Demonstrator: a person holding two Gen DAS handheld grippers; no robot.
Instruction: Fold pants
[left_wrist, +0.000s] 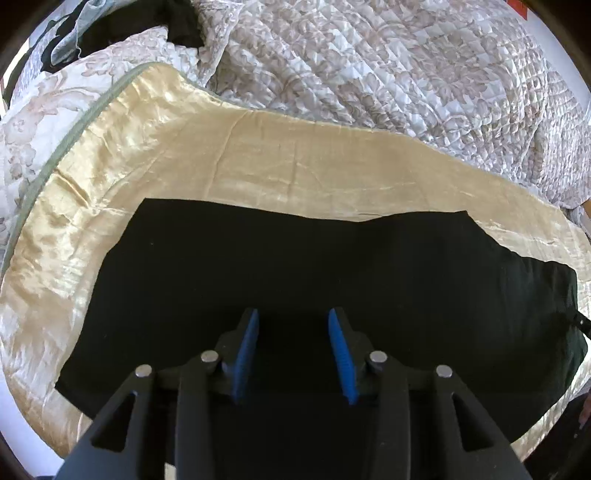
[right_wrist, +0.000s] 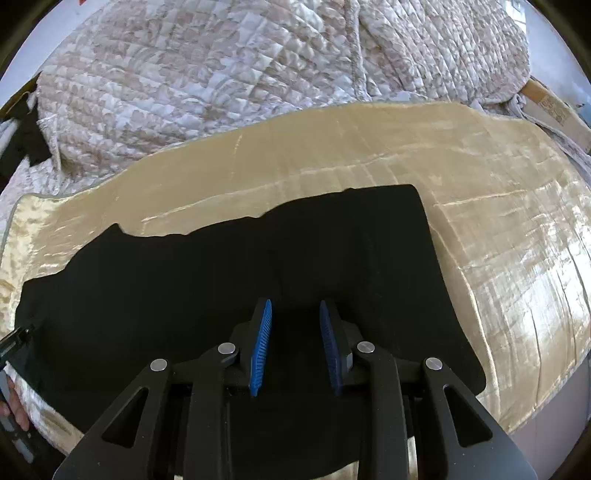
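Nearest to me, the left gripper (left_wrist: 291, 354) hangs over the black pants (left_wrist: 295, 266), its blue pads (left_wrist: 245, 354) apart with nothing pinched between them. The right gripper (right_wrist: 295, 343) does likewise, its gap narrower and equally empty. The pants lie flat in a long strip on a shiny cream satin cover (left_wrist: 258, 162) spread across the bed, and beyond that sits a rumpled quilted bedspread (left_wrist: 369, 66).

The trouble I'd expect is the satin. It looks slick, so a pinch taken too deep could catch the cover along with the pants, or the whole strip could slide as one end is lifted and leave the fold crooked.

The left view shows dark clothes (left_wrist: 147, 26) heaped at the far corner. Only the right view catches a cardboard box (right_wrist: 557, 110) past the bed's edge and the squared end of the pants.
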